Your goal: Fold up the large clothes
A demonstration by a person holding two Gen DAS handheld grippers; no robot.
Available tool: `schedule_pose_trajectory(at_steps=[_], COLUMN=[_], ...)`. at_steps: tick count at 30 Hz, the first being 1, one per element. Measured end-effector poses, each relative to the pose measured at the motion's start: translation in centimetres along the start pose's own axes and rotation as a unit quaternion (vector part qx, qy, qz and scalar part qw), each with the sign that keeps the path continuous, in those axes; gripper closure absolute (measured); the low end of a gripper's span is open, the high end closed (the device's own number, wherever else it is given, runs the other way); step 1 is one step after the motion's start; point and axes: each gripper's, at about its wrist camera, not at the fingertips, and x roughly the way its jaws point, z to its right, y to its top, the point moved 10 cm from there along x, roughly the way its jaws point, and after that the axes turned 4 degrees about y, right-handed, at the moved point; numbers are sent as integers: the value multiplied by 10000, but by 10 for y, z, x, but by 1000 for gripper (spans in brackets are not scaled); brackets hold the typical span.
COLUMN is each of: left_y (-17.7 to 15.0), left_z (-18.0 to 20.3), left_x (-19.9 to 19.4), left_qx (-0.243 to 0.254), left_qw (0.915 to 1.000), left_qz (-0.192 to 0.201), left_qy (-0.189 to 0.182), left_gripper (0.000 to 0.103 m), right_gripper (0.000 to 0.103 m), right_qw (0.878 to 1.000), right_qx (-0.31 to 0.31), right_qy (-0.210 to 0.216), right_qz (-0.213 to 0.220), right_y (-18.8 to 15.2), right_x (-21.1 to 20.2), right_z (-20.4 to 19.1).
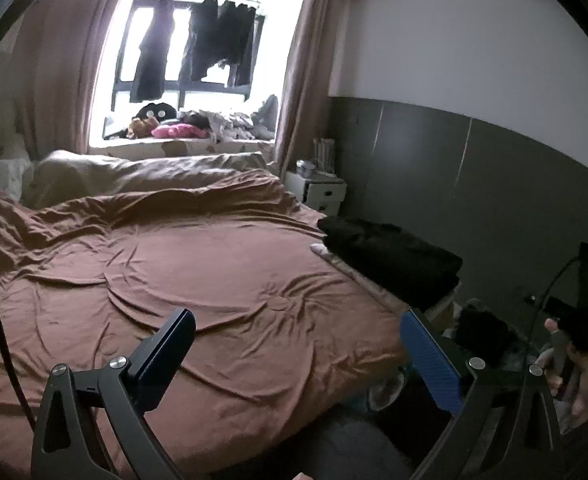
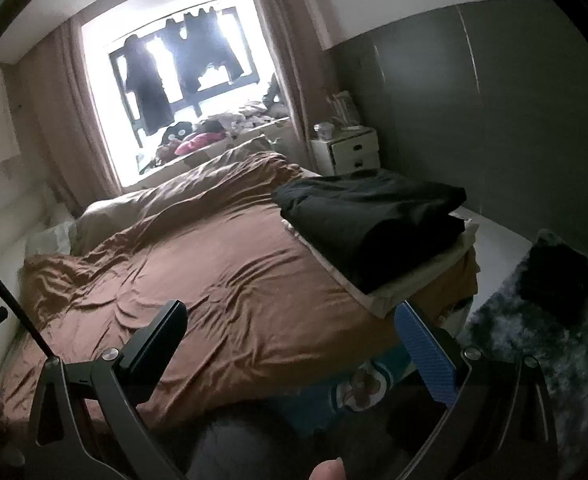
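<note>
A folded black garment [image 1: 394,258] lies on the right corner of the bed, on top of a folded white cloth [image 2: 398,284]; it also shows in the right wrist view [image 2: 374,220]. My left gripper [image 1: 298,334] is open and empty, held above the near edge of the brown bedspread [image 1: 181,264]. My right gripper [image 2: 289,326] is open and empty too, above the near edge of the bed, left of and below the black garment. A dark garment [image 2: 558,276] lies on the shaggy rug at the right.
The brown bedspread [image 2: 197,264] is wrinkled, with beige pillows [image 1: 93,172] at the far side. A white nightstand [image 2: 350,152] stands by the grey wall. Clothes hang at the bright window [image 1: 197,44]; the sill holds a clutter of toys and cloth. A shaggy grey rug [image 2: 534,344] lies right of the bed.
</note>
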Motion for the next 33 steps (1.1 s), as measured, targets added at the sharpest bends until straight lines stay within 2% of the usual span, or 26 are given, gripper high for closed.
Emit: schedule_pose_trajectory(at_steps=[4, 8, 13, 19, 26, 33], left_y=[-10, -18, -34, -47, -58, -62], left_z=[-4, -6, -12, -15, -13, -16], left_x=[-30, -60, -88, -119, -136, -143], left_qx=[-63, -98, -14, -118, -113, -70], left_qw=[9998, 9993, 9980, 9961, 9950, 9936], left_qz=[173, 353, 434, 661, 714, 794], left_qy=[39, 102, 465, 574, 694, 798], left_gripper=[0, 0, 0, 0, 0, 0], right_gripper=[0, 0, 0, 0, 0, 0], right_qw=[9994, 9990, 9978, 9967, 9951, 9953], right_qx=[-112, -226, -345, -504, -745, -700], right_qy=[302, 396, 559, 613, 612, 662], right_qz=[-80, -12, 49, 174, 212, 63], right_y=[-7, -15, -30, -47, -57, -67], right_x=[-15, -34, -48, -56, -52, -38], right_z=[-5, -5, -6, -8, -22, -30])
